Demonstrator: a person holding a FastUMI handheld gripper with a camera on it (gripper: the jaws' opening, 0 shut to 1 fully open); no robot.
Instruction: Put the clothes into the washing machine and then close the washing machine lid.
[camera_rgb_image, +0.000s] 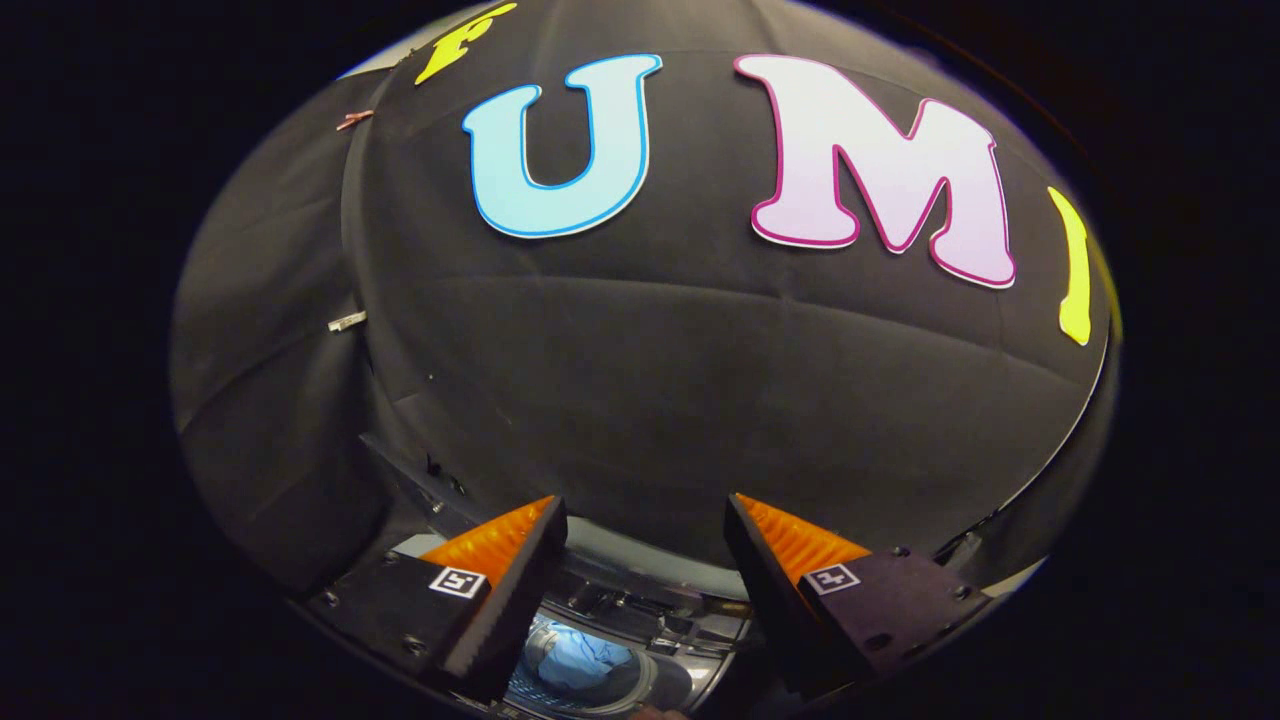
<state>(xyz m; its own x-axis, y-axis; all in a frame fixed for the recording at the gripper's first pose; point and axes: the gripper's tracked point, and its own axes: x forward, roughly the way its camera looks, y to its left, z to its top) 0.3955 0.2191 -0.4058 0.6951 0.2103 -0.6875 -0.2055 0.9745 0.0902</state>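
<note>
Black booth wall — one washing machine (640, 625) below | one blue garment (577, 660) inside | tool (645, 520) wide open — empty

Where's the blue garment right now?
In the gripper view the blue garment lies inside the washing machine drum, below and between the open gripper, closer to its left finger, with the booth wall beyond.

The tongs (645, 570) hang with fingers spread wide apart, gripping nothing.

Washer (640, 610) lid open, blue clothes (578, 660) bunched inside the drum, seen low between the spread fingers, nothing gripped
</note>
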